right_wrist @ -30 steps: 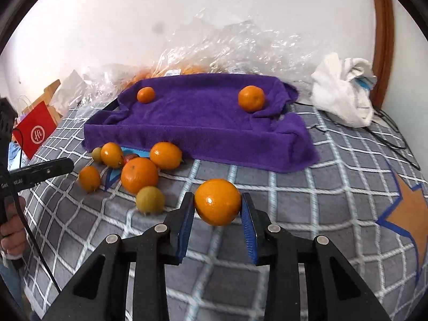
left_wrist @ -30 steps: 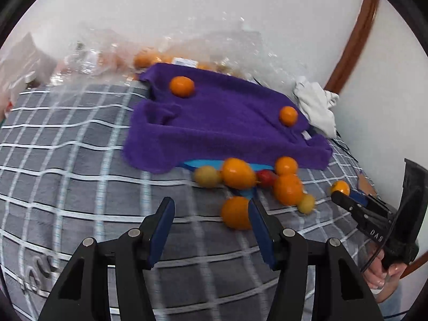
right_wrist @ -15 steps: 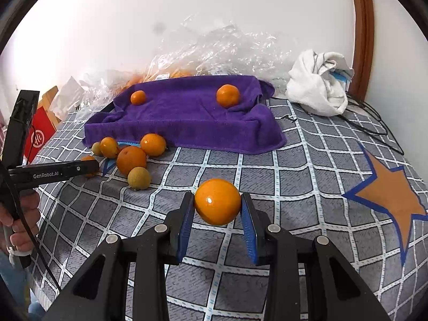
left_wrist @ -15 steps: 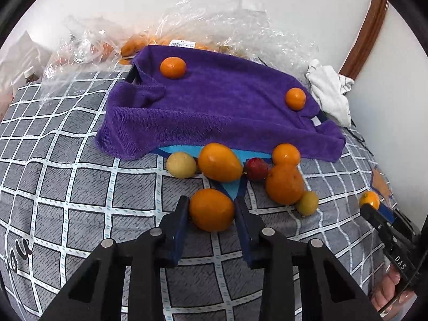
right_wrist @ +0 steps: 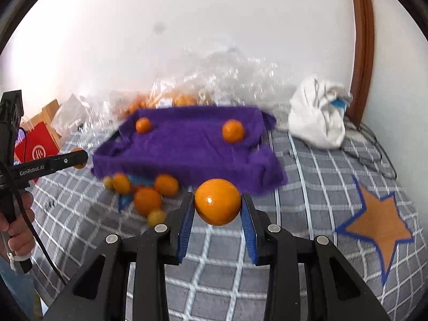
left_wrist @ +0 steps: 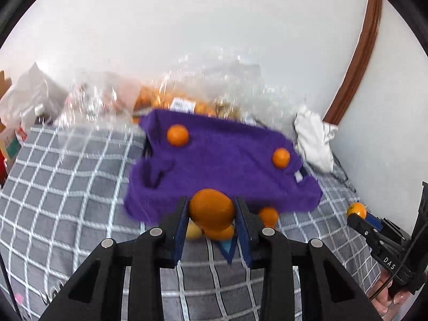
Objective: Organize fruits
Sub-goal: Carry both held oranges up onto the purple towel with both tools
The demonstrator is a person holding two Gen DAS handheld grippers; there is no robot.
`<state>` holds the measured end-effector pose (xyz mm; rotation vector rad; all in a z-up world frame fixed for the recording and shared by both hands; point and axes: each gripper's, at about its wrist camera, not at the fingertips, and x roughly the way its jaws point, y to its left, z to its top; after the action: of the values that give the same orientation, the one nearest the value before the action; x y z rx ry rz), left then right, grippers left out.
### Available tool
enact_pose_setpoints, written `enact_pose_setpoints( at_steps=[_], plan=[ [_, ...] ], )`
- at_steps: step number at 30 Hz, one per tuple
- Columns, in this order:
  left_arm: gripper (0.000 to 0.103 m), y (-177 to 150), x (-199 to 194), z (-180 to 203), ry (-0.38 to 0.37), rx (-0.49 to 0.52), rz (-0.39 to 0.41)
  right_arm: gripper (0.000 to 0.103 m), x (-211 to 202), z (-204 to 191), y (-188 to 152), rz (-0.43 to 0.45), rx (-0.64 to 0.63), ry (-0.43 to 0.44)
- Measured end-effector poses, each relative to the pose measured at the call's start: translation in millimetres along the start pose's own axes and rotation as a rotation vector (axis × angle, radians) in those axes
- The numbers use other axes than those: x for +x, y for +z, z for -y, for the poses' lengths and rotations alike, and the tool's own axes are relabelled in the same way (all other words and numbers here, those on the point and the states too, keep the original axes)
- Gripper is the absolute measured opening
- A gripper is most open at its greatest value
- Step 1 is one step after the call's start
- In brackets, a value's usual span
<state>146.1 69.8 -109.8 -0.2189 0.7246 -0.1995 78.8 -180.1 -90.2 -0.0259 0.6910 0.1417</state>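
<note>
The left gripper [left_wrist: 211, 214] is clenched on an orange [left_wrist: 211, 209], held between its blue pads above the checked blanket [left_wrist: 67, 187], just in front of the purple towel [left_wrist: 219, 171]. The right gripper [right_wrist: 217, 208] likewise grasps a second orange [right_wrist: 217, 202], raised near the towel's front edge. Two small oranges already sit on the towel, one at the left [right_wrist: 143, 125] and one at the right [right_wrist: 233, 131], well apart. A loose cluster of fruit [right_wrist: 147, 192] lies on the blanket just beside the towel's near left corner. Crinkled clear plastic bags [right_wrist: 227, 75] with more oranges stand behind the towel against the wall, and a white cloth [right_wrist: 318, 117] lies to its right.
</note>
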Motion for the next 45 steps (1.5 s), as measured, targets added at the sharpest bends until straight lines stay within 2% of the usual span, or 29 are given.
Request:
enact_pose_setpoints(
  at_steps=[6,9,11,16,20,24,27,31,36,45],
  plan=[
    [0.032,36.3,-0.2,-12.9,0.037,-0.012,0.087,0.034,7.9,-8.6,45.1,0.054,0.004,0.015],
    [0.032,57.3,0.3,-19.1,-0.009,-0.039,0.138,0.034,21.2,-8.9,68.5,0.056,0.034,0.057],
    [0.032,73.4,3.3,-19.8,-0.008,-0.046,0.168,0.034,30.5,-9.6,83.7,0.059,0.048,0.076],
    [0.032,95.1,22.2,-15.2,0.007,-0.036,0.21,0.034,55.7,-8.3,108.7,0.091,0.059,0.036],
    [0.032,90.2,45.8,-19.2,-0.024,-0.028,0.218,0.034,82.5,1.1,102.7,0.076,0.073,0.045],
    [0.032,77.2,71.5,-32.6,-0.043,-0.034,0.182,0.035,107.4,15.3,93.6,0.039,0.086,0.04],
    [0.032,70.2,84.2,-43.4,-0.042,-0.052,0.165,0.034,116.3,20.9,88.6,0.025,0.08,0.036],
    [0.032,67.2,95.6,-59.9,-0.086,-0.1,0.138,0.034,124.8,24.5,85.0,0.015,0.068,0.027],
    [0.032,67.5,102.4,-72.4,-0.076,-0.146,0.127,0.034,133.4,28.1,75.8,0.0,0.061,0.035],
    [0.032,63.8,112.3,-72.8,-0.058,-0.121,0.106,0.034,155.1,28.6,63.3,-0.081,0.064,0.045]
  ],
)
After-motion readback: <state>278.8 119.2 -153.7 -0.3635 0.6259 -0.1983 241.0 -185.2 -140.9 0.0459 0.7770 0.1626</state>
